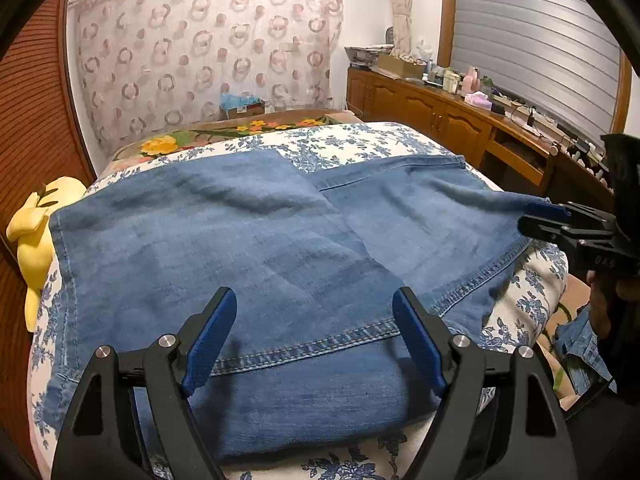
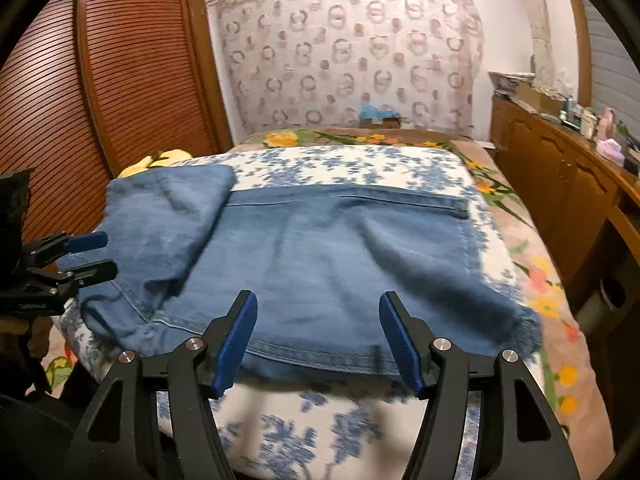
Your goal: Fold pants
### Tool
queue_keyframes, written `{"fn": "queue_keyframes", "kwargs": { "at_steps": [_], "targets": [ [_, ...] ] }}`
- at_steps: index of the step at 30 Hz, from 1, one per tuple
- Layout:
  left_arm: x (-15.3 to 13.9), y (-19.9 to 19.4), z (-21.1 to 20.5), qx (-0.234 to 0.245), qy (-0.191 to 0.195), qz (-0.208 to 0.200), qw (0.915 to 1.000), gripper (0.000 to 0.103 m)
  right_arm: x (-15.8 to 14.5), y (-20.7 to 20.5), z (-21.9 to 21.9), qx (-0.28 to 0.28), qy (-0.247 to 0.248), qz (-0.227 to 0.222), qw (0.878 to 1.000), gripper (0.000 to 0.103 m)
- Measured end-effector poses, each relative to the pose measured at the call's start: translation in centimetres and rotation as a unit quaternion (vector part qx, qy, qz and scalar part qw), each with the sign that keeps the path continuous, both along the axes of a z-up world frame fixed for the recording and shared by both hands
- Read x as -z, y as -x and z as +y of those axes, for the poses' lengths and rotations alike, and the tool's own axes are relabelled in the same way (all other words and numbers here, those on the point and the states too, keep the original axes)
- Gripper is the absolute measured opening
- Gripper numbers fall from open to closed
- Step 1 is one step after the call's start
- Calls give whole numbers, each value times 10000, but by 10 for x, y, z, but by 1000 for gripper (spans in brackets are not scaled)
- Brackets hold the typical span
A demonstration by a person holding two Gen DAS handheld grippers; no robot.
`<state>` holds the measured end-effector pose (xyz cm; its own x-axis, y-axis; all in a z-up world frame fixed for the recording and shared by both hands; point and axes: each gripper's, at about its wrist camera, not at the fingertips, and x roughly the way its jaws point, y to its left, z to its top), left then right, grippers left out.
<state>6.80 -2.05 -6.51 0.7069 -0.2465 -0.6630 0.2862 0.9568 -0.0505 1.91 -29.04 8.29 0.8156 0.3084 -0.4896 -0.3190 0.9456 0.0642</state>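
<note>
Blue denim pants (image 1: 248,248) lie folded across a bed with a blue floral cover (image 1: 328,142); they also show in the right wrist view (image 2: 320,264). My left gripper (image 1: 314,320) is open just above the pants' near hem, empty. My right gripper (image 2: 318,320) is open over the near edge of the pants, empty. In the left wrist view the right gripper (image 1: 544,218) shows at the pants' right edge. In the right wrist view the left gripper (image 2: 102,254) shows at the pants' left edge, its jaws apart.
A yellow plush toy (image 1: 34,236) lies at the bed's left edge. A wooden cabinet (image 1: 436,114) with bottles and clutter runs along the right. A slatted wooden door (image 2: 132,72) stands left. A patterned curtain (image 1: 208,48) hangs behind the bed.
</note>
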Motion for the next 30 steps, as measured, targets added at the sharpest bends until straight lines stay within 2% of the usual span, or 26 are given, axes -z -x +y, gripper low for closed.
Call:
{"fn": "queue_keyframes", "kwargs": {
  "at_steps": [9, 19, 26, 30],
  "targets": [
    [16, -1, -2, 26, 68, 209, 9998, 81, -3, 21, -45, 574, -179, -24, 9982, 65],
    [33, -3, -4, 3, 121, 321, 9994, 81, 4, 17, -78, 1122, -349, 209, 9928, 65],
    [36, -2, -7, -22, 57, 267, 9996, 81, 11, 10, -89, 1237, -401, 415, 9906, 65],
    [37, -1, -6, -17, 45, 255, 9997, 81, 16, 3, -89, 1153, -606, 553, 9899, 65]
  ]
}}
